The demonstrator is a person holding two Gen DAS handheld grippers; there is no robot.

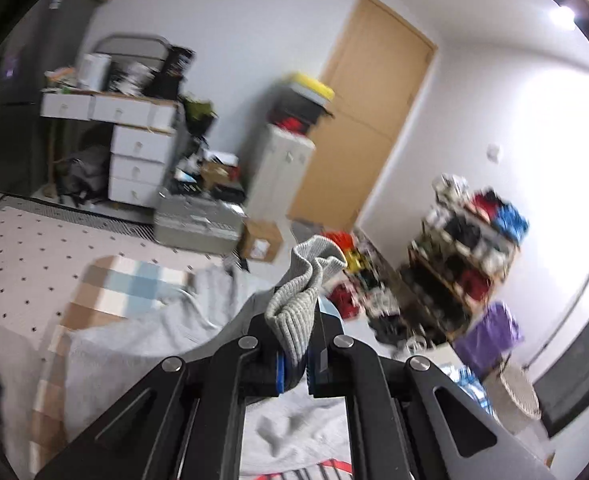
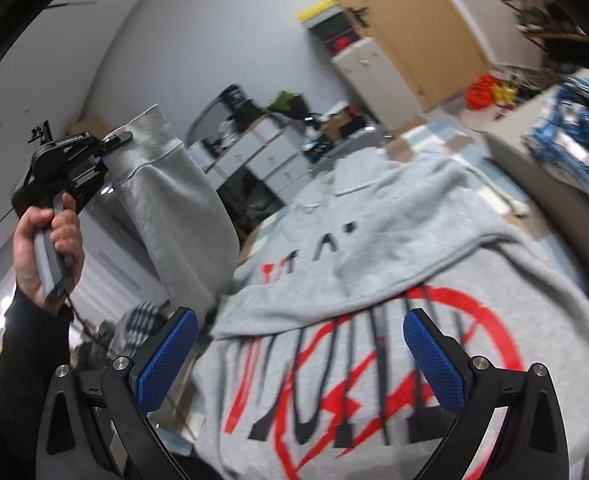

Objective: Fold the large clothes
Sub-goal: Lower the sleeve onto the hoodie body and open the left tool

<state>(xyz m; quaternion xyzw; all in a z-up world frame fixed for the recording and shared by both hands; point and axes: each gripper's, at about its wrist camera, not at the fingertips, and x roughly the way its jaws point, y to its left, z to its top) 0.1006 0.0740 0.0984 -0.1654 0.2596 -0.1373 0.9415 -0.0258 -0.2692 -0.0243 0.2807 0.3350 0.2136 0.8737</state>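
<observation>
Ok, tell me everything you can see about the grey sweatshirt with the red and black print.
The grey fleece sweatshirt with the red and black print lies spread over a checked cloth, its body creased, with a red ring, a red lightning shape and black letters facing up. One sleeve is lifted off the surface; its ribbed cuff is pinched in the shut left hand-held gripper, held by a bare hand. The open right hand-held gripper hovers above the print, and whether it touches is unclear.
</observation>
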